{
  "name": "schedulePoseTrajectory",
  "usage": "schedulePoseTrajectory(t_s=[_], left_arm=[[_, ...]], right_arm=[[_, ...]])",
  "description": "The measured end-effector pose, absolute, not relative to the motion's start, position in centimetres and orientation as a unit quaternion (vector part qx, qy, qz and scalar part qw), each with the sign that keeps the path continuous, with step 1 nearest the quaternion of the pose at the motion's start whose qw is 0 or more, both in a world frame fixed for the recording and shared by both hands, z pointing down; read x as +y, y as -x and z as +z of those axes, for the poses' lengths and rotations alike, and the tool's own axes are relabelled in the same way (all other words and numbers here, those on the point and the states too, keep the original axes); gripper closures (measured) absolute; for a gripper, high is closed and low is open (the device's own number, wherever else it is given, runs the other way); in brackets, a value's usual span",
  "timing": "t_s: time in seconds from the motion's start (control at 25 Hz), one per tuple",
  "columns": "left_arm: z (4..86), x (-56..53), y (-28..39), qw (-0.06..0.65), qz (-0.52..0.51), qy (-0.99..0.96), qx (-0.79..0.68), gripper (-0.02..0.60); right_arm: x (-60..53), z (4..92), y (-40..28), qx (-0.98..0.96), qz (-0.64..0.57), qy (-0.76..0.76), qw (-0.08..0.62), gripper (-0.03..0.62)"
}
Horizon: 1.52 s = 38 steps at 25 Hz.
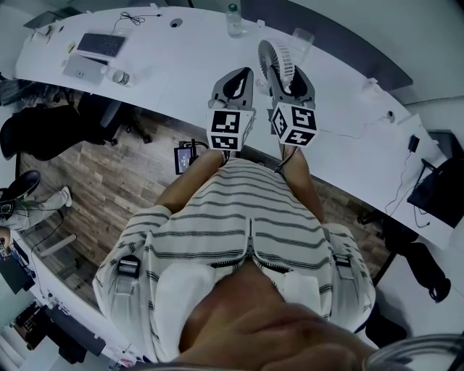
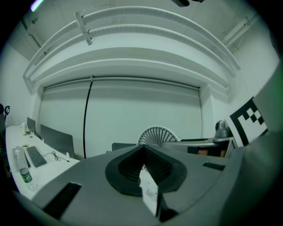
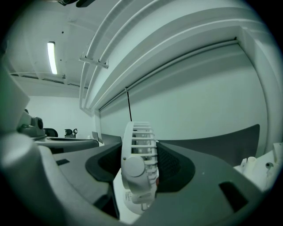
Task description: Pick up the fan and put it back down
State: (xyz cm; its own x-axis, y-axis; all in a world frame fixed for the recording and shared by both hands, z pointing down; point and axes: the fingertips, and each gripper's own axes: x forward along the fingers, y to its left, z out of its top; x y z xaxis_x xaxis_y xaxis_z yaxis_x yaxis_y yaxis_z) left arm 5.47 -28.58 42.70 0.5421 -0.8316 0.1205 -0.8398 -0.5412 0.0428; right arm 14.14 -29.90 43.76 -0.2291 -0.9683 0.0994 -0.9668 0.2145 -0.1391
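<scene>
We hold the white fan (image 3: 138,170) upright, pinched in our right gripper (image 1: 289,75) over the desk (image 1: 181,61), while our left gripper (image 1: 233,85), just left of it, has its jaws pressed together.

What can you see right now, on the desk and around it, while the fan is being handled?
long curved desk: one, white, across the top of the head view
round slatted plastic fan: one, white, clamped over the desk
plastic water bottle: one, clear, at the desk's far edge
see-through cup: one, clear, right of the fan
flat keyboard: one, dark grey, at the desk's left end
office chair: one, black, on the wooden floor at left
striped shirt: one, white and black, on the person
left gripper: one, grey, jaws together and empty, beside the fan
right gripper: one, grey, jaws closed on the fan
</scene>
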Motion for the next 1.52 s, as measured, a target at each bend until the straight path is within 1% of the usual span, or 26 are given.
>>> schedulePoseTrajectory(t_s=[0.68, 1.52], left_arm=[[42.2, -28.7, -5.4, 0.035, 0.043, -0.877, -0.477, 0.575], [42.4, -28.6, -3.7, 0.041, 0.044, -0.871, -0.488, 0.575]], right_arm=[[-29.6, 43.2, -13.5, 0.782, -0.076, 0.619, 0.005, 0.368], [-29.5, 43.2, -12.5, 0.785, -0.077, 0.614, 0.003, 0.368]])
